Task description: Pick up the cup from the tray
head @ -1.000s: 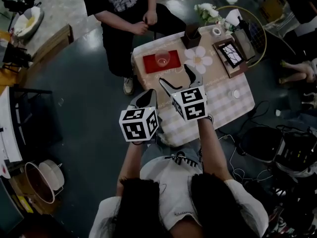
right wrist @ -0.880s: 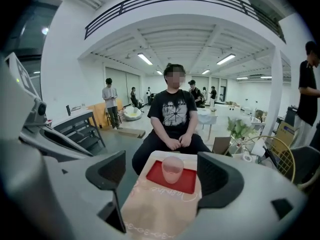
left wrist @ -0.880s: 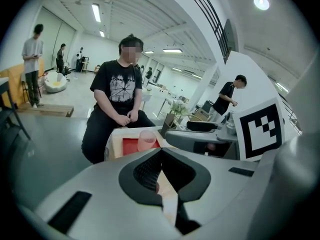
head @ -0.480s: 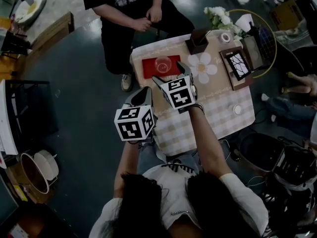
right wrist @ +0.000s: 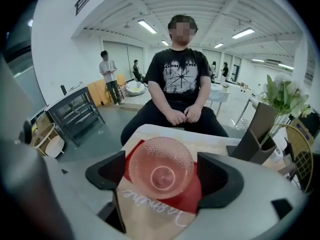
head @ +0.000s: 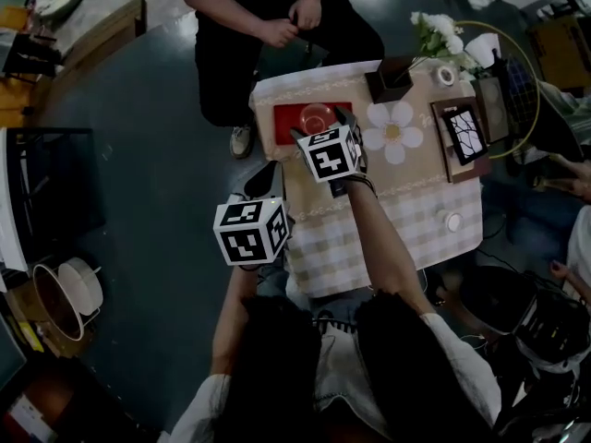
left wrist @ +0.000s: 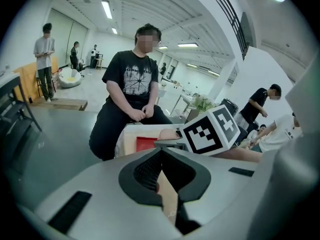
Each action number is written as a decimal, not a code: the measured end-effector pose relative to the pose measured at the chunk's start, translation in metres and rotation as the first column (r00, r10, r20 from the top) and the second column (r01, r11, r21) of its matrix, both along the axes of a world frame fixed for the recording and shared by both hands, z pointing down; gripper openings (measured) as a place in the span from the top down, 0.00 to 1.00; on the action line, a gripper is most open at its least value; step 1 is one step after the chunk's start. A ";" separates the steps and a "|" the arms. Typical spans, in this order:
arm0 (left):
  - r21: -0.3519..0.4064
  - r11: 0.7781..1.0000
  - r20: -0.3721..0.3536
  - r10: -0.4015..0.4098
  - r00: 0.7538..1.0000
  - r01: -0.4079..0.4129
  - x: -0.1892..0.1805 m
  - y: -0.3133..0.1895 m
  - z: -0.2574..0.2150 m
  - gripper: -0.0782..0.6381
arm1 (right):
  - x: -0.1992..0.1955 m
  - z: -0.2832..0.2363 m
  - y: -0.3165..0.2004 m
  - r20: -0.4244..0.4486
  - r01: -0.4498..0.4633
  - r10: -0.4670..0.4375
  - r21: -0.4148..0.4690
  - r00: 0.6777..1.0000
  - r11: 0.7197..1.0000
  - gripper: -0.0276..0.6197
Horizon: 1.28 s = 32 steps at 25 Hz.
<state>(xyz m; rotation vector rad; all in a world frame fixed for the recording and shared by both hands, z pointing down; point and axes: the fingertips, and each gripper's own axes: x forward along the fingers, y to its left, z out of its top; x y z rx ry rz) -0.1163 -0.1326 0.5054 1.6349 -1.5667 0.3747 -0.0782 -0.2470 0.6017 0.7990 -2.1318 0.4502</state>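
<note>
At the table's (head: 416,220) far left end, pink dimpled glass cup (head: 317,116) upright on red tray (head: 286,123), right gripper (head: 321,127) straddling it, jaws just opened wide, not pressing, left gripper (head: 266,178) nearer, off the table's left edge, clenched, empty.

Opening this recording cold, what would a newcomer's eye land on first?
First, the clear pink dimpled glass cup on the flat red tray at the far edge of the cloth-covered table. It is framed by the right gripper, whose dark fingers have just been opening and stand apart on either side of it, not clamped. Next, the seated person in a black printed T-shirt just beyond the table, facing the cup.
</note>
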 end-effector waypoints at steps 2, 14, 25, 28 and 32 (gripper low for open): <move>-0.009 1.000 0.000 -0.002 1.000 0.002 0.000 0.003 0.004 0.88 | 0.000 0.005 -0.004 -0.018 -0.009 0.009 -0.012 1.000 1.000 0.29; 0.009 0.999 0.027 0.038 0.999 -0.038 0.005 0.001 -0.009 0.88 | 0.017 -0.007 0.006 -0.012 -0.024 0.024 -0.012 1.000 1.000 0.35; 0.011 0.984 0.013 0.178 0.984 -0.178 0.053 -0.001 -0.017 0.88 | 0.119 -0.018 0.019 -0.058 -0.181 0.180 -0.015 0.982 0.983 0.35; 0.015 0.980 0.001 0.201 0.980 -0.201 0.067 -0.004 -0.017 0.88 | 0.141 -0.012 0.028 -0.070 -0.209 0.207 -0.028 0.976 0.978 0.35; 0.019 0.971 0.000 0.240 0.971 -0.240 0.083 -0.007 -0.018 0.88 | 0.160 0.001 0.044 -0.097 -0.226 0.221 -0.048 0.970 0.973 0.35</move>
